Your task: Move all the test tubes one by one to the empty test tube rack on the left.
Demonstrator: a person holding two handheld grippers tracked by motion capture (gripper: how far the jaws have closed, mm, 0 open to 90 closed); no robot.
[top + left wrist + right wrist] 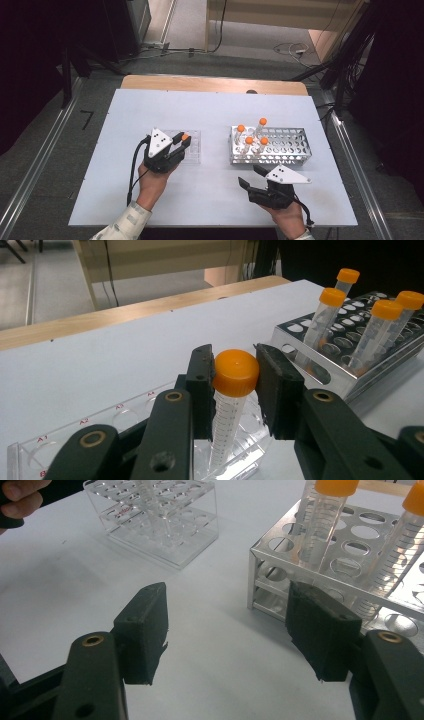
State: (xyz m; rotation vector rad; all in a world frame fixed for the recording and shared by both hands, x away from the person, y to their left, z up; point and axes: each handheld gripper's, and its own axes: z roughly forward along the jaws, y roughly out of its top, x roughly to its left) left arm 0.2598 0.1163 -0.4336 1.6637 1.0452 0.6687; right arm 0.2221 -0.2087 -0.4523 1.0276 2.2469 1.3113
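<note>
Jaws: left gripper point(235, 372) clamped on the orange cap of a centrifuge tube point(226, 422), frame centre, tube standing in the clear acrylic rack point(30, 457) | right gripper point(227, 630) spread wide, holding nothing, lower frame, beside the metal tube rack point(280, 555) | white table point(210, 195).

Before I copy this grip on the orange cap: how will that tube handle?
The tube looks like clear, empty plastic, so probably light and stiff. The left gripper clamps its ribbed orange cap, which should resist slipping. Hanging below the jaws, it may swing while entering the clear rack.
</note>
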